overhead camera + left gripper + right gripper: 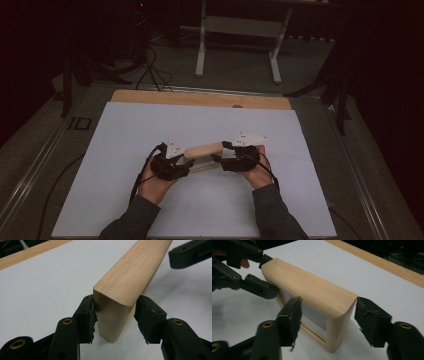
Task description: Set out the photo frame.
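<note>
A light wooden frame [202, 149] stands on edge on the white sheet [210, 210], between my two grippers. In the left gripper view its rounded end [130, 272] sits between the jaws, and my left gripper [116, 317] is shut on it, pads against both faces. That gripper [186, 157] holds the frame's left end. My right gripper [222, 152] straddles the other end. In the right gripper view the frame [307, 287] lies between the pads of my right gripper [327, 315], which is open with a visible gap at the right pad [372, 317]. The left gripper [268, 273] clasps the far end.
The white sheet covers a wooden tabletop whose bare strip [200, 98] runs along the far edge. Beyond it stand a white table frame [237, 25], dark stands and cables on the grey floor. A person's sleeved forearms [135, 220] enter from below.
</note>
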The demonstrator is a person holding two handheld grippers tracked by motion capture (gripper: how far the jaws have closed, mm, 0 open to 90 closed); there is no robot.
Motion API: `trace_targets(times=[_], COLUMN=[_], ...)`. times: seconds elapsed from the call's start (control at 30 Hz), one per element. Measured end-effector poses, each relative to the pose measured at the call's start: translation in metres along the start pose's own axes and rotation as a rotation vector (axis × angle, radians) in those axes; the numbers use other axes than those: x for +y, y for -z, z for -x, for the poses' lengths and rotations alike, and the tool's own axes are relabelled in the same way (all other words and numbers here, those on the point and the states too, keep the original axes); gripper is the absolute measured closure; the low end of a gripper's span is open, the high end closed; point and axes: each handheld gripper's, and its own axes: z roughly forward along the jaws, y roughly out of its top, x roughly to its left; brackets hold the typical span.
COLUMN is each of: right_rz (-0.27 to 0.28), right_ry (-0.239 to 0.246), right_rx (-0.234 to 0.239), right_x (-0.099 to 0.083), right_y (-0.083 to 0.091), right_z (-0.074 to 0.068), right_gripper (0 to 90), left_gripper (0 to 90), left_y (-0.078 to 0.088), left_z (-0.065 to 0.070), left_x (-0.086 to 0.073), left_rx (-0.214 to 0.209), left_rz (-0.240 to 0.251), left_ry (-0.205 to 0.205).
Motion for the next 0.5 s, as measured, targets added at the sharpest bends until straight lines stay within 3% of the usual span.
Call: trace_targets(times=[0.27,0.5], right_rz=[-0.017,-0.028], right_ry=[-0.005,-0.005], right_rx=[0.026,0.028], right_x=[-0.0019,-0.0028], right_y=[-0.0102,-0.0117], right_z=[0.0023,0.0029], right_gripper=[32.8,35.0], left_gripper=[56.2,57.1], left_y=[0.0027,0.0024], left_z=[-0.0022,-0.004], left_x=[0.0001,0.0005], left_rx=[0.003,0.014], left_rz=[-0.009,-0.017], left_ry=[-0.002,-0.011])
